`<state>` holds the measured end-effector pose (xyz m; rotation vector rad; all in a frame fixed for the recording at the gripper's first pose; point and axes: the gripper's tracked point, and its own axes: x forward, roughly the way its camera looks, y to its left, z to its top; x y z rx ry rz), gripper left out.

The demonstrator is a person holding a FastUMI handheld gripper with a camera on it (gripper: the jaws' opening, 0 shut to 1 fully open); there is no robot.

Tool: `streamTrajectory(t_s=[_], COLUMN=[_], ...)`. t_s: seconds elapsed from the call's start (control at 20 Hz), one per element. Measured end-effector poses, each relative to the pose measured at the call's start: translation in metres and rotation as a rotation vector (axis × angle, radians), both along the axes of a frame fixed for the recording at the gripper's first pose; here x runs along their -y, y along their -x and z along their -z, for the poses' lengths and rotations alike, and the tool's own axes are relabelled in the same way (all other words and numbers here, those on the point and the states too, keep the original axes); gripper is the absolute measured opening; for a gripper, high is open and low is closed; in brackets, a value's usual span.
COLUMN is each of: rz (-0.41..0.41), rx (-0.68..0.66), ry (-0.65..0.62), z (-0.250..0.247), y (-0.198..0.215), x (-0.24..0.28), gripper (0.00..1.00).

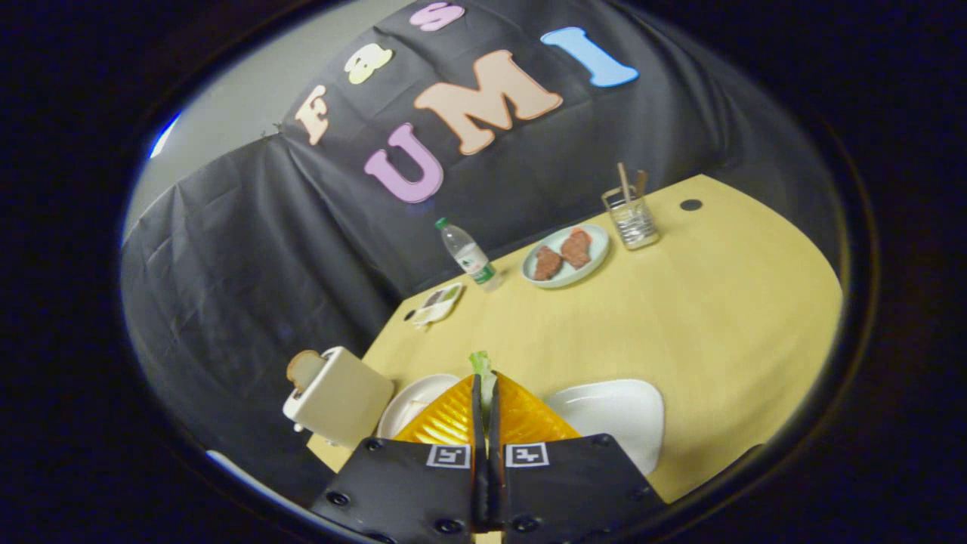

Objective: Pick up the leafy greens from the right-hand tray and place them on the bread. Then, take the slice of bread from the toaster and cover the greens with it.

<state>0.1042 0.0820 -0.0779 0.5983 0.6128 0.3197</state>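
Tool (pixel 486 393): fingers pressed together on leafy greens (pixel 480 361), a small green tuft poking out just past the tips; raised above surface (pixel 718 317). Right-hand tray (pixel 616 415): white, bare, just right of fingers, apparently emptied of greens. Plate (pixel 415 400): white, round, just left of fingers, partly hidden behind them; bread on it too obscured to confirm. Toaster (pixel 340 397): cream, at near left corner of surface, beside plate, 1 slice of bread (pixel 304 368) standing up from slot. Step in hand, by judgement: carry of greens toward plate on left. Advice: keep clamp firm, move low and level, centre over plate before parting fingers, lay leaf flat for later covering. Obstruction: toaster close beside plate, so approach from tray side, clear of slice. Elsewhere, well beyond fingers: water bottle (pixel 470 257); small dish (pixel 438 304) near it; pale plate with 2 brown meat pieces (pixel 566 255); clear holder with sticks (pixel 631 217). None in path.
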Motion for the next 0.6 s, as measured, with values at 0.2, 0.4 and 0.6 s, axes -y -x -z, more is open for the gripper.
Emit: streamTrajectory(t_s=[0.2,0.4,0.6], rz=[-0.077,-0.129,-0.153], rx=[0.043,0.016,-0.043], ry=[-0.130,-0.242,-0.278], z=[-0.020,-0.011,0.014], y=[-0.006,-0.011,-0.011], x=[-0.068,-0.127,-0.170], gripper=[0.03,0.03,0.03])
